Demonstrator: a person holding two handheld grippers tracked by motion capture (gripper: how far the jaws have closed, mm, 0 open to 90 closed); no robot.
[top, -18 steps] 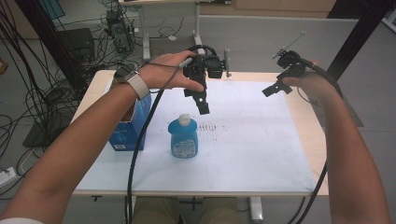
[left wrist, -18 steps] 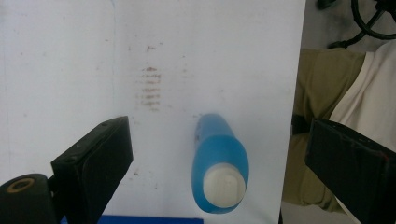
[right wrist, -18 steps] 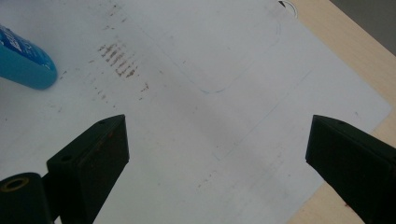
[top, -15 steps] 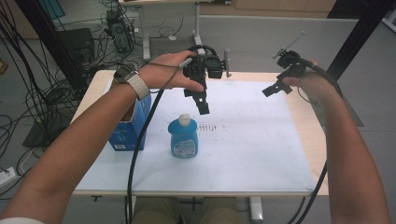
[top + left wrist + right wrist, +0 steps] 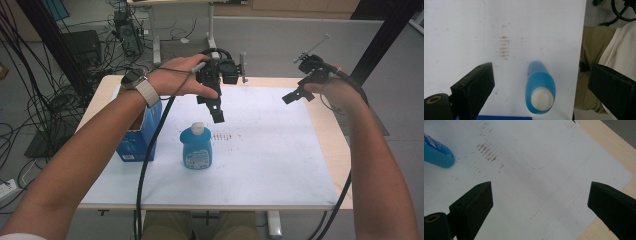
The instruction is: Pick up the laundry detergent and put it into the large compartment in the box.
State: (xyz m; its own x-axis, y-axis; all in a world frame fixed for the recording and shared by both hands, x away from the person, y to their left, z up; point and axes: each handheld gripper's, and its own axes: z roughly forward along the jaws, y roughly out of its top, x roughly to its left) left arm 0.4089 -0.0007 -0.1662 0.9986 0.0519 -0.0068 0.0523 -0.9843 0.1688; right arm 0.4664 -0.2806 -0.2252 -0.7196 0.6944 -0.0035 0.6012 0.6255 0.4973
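- High view: the left gripper [image 5: 216, 107] hangs above the table [image 5: 334, 129], just beyond the blue bottle [image 5: 196, 147], its jaws pointing down toward the cap. Against the pictures from half a second back, nothing has shifted: gripper, bottle and blue box [image 5: 137, 137] hold the same places. The right gripper [image 5: 295, 95] is likewise unmoved, raised over the far right of the white sheet [image 5: 280, 150], well apart from the bottle. I judge this a pause before the descent, so the pickup has not begun.
- Left gripper view: the jaws stand spread wide and hold nothing. The bottle [image 5: 540, 87] stands upright on the sheet between them, nearer the right jaw's side, white cap [image 5: 542, 99] toward the camera. A patch of brown smudges [image 5: 503, 47] lies beyond it. The line-up looks nearly good enough for a straight drop onto the bottle.
- Right gripper view: these jaws are also spread apart and empty, over bare sheet. The bottle's base [image 5: 437, 155] sits at the upper left edge, far from them, so this hand seems idle for now.
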